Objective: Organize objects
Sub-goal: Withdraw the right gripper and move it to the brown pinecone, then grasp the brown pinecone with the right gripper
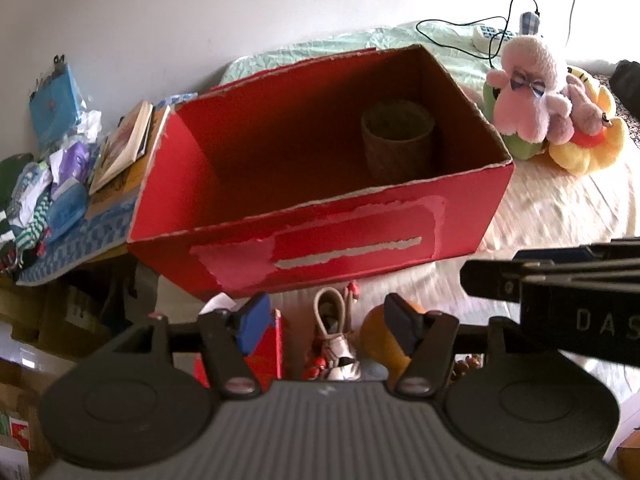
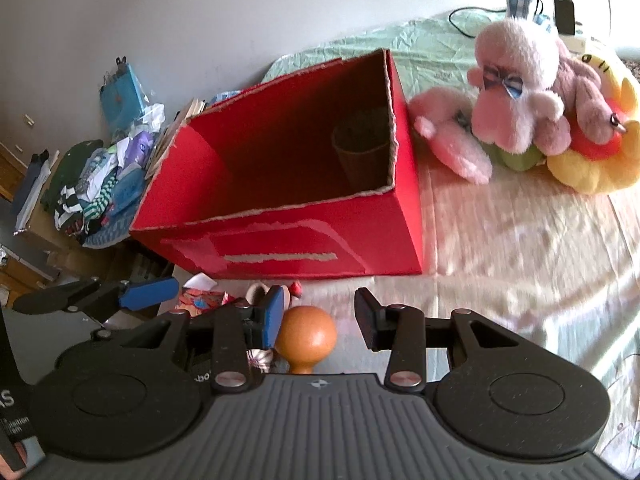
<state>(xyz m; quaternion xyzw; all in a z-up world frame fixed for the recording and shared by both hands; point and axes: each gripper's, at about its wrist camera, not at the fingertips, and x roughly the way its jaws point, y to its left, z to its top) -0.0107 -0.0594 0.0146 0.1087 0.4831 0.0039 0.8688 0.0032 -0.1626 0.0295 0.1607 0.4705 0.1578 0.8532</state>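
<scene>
- Two claws hover over the bed (image 2: 520, 240); left claw (image 1: 326, 322) gapes wide, holding nothing
- right claw (image 2: 320, 318) spread wide around an orange wooden knob (image 2: 306, 334), pads apart from it
- red box (image 1: 320, 200) stands open just beyond, a woven basket (image 1: 398, 136) inside; plush toys (image 2: 520, 108) beside it

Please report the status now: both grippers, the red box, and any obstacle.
Left gripper open, empty. Right gripper open, orange wooden ball between its fingers, not clamped. Red box open, woven basket inside. Nothing blocking.
</scene>
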